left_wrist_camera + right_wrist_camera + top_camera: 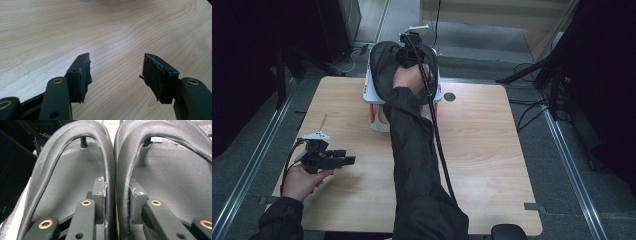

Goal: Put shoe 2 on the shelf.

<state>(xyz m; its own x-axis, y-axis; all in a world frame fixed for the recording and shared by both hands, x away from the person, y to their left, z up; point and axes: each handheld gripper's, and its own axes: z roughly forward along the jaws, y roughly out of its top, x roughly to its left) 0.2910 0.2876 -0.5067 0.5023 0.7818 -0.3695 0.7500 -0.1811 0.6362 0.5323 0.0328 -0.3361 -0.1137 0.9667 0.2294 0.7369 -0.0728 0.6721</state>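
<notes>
A pair of black sandals (384,65) sits on top of a white container (368,94) at the table's far edge. My right gripper (409,50) reaches into them from the near side, its fingertips hidden by the hand and straps. In the right gripper view the left sandal (70,170) and right sandal (170,175) stand side by side. My right gripper (117,192) has their two inner straps between its jaws, a pad lying against each. My left gripper (346,156) rests low over the table at the left, open and holding nothing (116,72).
The light wooden table (75,30) has a round cable hole (449,96) right of the container. The container shows an orange lower part (372,113). A black cable (439,145) trails along the right forearm. Dark stands and cables surround the table on the floor.
</notes>
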